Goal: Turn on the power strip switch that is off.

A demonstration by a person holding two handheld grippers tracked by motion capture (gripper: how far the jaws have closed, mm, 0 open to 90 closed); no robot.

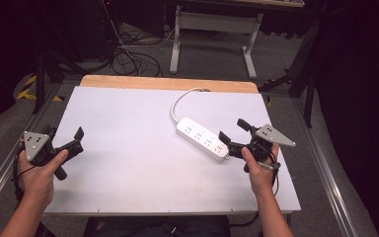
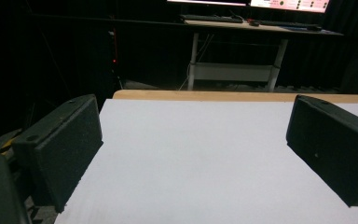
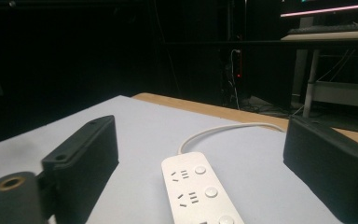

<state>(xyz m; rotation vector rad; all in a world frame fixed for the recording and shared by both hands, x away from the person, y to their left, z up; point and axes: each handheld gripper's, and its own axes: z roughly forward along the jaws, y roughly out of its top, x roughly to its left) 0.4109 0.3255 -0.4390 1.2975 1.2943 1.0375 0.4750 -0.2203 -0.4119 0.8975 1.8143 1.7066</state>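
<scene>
A white power strip [image 1: 203, 138] lies on the counter [image 1: 128, 163], cord [image 1: 180, 101] trailing rearward. The right gripper [image 1: 234, 131] gapes empty just beside it; the left gripper [image 1: 66, 137], well apart, gapes empty.

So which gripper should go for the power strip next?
Right. The right gripper is open beside the power strip, which lies between its jaws in its own view. The left gripper, also open, faces bare table.
</scene>
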